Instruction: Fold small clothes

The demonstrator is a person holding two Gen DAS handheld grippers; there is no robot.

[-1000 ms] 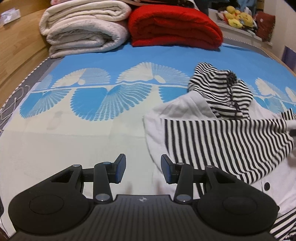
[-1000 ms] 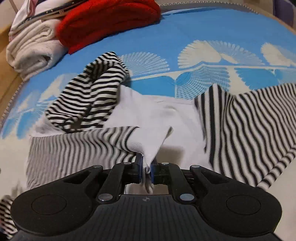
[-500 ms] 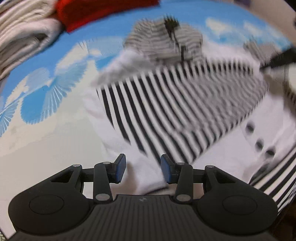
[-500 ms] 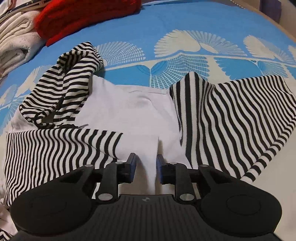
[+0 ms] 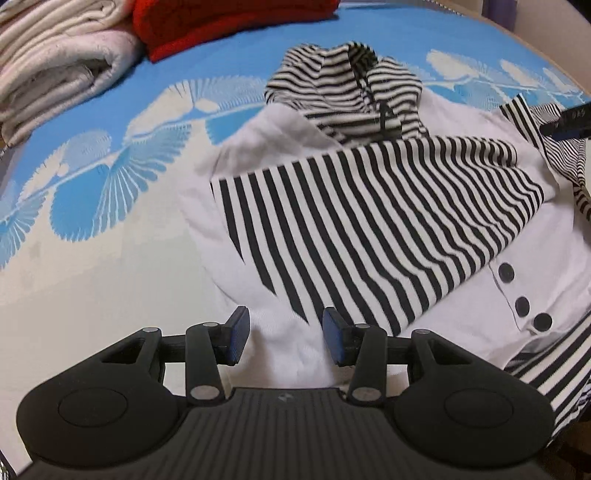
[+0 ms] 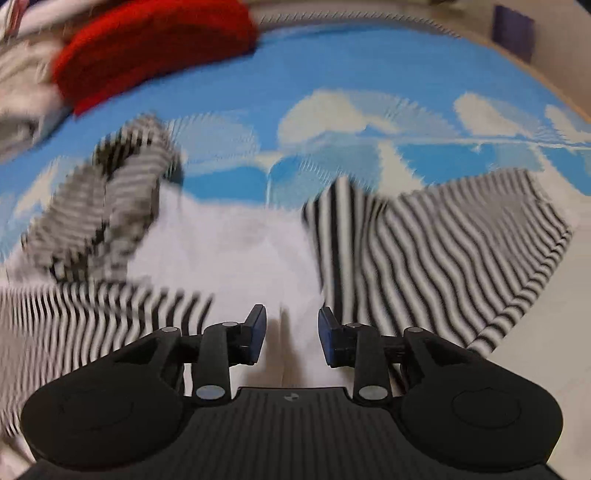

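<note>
The small hooded garment (image 5: 369, 221), white with black-and-white striped sleeves and hood, lies spread on the blue-and-cream patterned bedspread (image 5: 92, 258). In the left wrist view the left gripper (image 5: 286, 336) hangs over the garment's white lower-left edge with its jaws apart and nothing pinched between them; white cloth shows in the gap. One striped sleeve is folded across the white body, running from 9 o'clock toward 2 o'clock, with three dark buttons (image 5: 521, 303) exposed at 4 o'clock. The striped hood (image 5: 347, 85) sits at 12 o'clock. From 7 to 10 o'clock the bedspread is bare, giving open room on that side. A cream folded blanket (image 5: 55, 62) and a red folded blanket (image 5: 221, 26) crowd the far edge at 10 to 12 o'clock. In the blurred right wrist view the right gripper (image 6: 291, 334) has just been opening; its jaws stand apart over white fabric, gripping nothing. The other sleeve (image 6: 443, 251) fans out unfolded toward 2 o'clock, with cream bedspread beyond its edge.
</note>
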